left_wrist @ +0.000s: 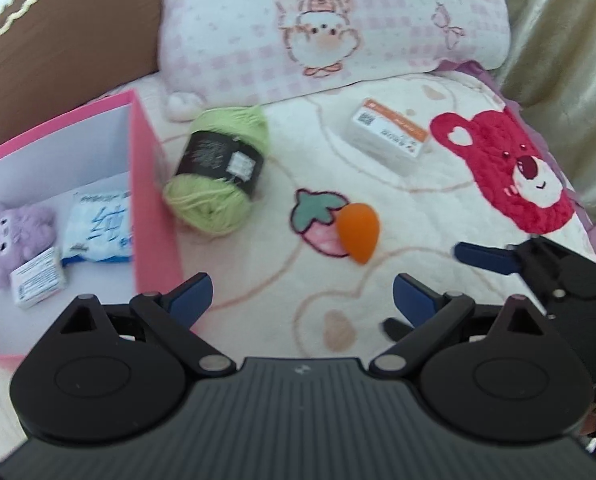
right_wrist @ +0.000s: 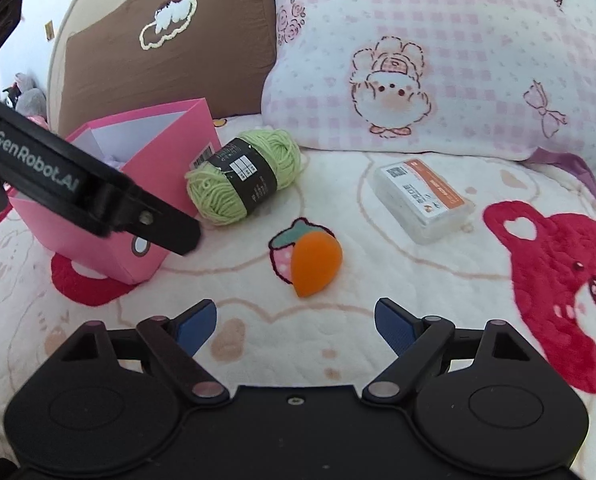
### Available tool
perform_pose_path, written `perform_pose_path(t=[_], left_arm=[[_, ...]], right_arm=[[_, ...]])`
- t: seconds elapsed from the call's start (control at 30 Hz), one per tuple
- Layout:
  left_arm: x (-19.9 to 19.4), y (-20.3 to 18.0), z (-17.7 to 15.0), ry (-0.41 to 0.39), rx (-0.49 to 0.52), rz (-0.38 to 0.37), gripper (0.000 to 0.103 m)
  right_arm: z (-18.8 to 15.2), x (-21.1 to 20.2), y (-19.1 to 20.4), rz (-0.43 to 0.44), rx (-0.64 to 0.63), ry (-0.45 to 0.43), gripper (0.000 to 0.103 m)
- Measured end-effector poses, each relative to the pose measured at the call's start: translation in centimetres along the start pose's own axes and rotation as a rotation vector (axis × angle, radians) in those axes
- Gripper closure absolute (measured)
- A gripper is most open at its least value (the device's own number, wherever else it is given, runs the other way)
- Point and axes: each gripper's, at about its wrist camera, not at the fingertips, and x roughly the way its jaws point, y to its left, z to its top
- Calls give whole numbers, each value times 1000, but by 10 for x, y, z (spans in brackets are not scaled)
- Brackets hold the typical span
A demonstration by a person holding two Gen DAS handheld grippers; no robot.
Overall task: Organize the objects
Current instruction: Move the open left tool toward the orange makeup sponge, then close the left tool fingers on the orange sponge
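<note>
Behind left gripper point(right_wrist: 98, 196), pink box point(right_wrist: 146, 184)

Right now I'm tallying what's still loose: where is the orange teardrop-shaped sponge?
The orange teardrop-shaped sponge lies mid-bed on the strawberry print, between the green yarn ball and the clear plastic case.

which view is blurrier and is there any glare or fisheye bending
Left wrist view: softer, motion smear on the yarn and pink box; sheen on the curtain. Right wrist view: sharper, label on the clear case readable as print; both bend straight edges toward the corners.
</note>
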Motion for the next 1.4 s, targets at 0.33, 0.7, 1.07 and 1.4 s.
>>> perform_pose_path(t=[0.33, 0.7, 1.07, 1.4], left_arm=[[43, 0, 2, 1, -101, -70, 8], [74, 1, -3, -127, -130, -154, 26], [101, 3, -1, -97, -176, -242, 69], [106, 1, -3, -97, -193, -250, 70]], right_arm=[[2, 32, 0, 11, -22, -53, 15], [6, 55, -7, -13, -24, -41, 36], [9, 66, -17, -22, -1, -21, 50], [6, 66, -20, -11, -13, -33, 60]])
